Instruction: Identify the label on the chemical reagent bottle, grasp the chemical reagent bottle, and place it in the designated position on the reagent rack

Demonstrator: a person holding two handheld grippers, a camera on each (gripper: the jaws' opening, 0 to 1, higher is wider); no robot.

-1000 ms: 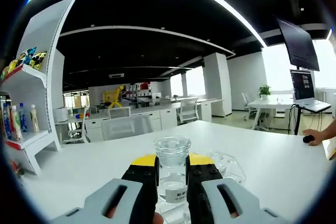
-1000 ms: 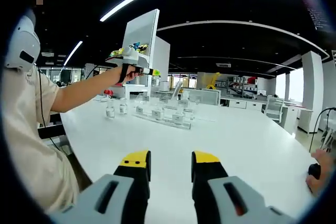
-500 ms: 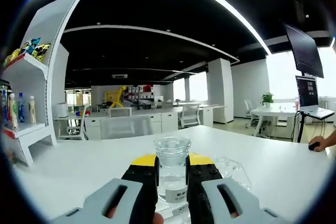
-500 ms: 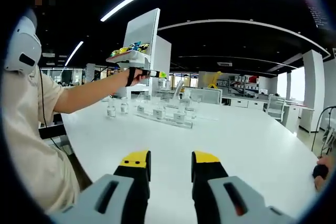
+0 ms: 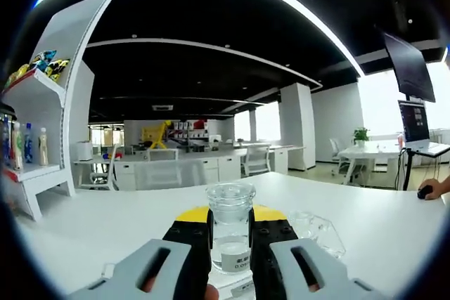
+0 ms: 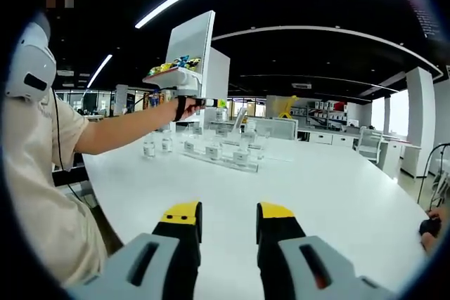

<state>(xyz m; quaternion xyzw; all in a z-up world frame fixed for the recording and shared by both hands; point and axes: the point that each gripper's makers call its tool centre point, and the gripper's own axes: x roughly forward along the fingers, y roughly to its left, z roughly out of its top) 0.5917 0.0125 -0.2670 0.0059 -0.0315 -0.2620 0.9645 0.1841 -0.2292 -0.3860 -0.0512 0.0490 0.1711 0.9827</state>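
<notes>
A clear glass reagent bottle [image 5: 230,228] with a white label sits between the black jaws of my left gripper [image 5: 230,235], which is shut on it and holds it above the white table [image 5: 105,230]. A clear reagent rack [image 5: 316,228] lies just beyond it to the right. In the right gripper view my right gripper [image 6: 228,233] stands open over the table [image 6: 337,201] with nothing between its jaws. Farther off, the reagent rack [image 6: 218,154] holds several small bottles; two loose bottles [image 6: 156,147] stand to its left. The person's arm [image 6: 126,126] holds the left gripper [image 6: 211,102] above the rack.
A white shelf unit [image 5: 42,131] with drink bottles and snacks stands at the left. A monitor and laptop [image 5: 411,96] are at the far right, with another person's hand [image 5: 434,189] on a mouse. Office desks and chairs fill the background.
The left gripper with the bottle has risen a little and turned; the shelf has slid left in its view. In the right gripper view the person's arm has stretched out farther over the rack.
</notes>
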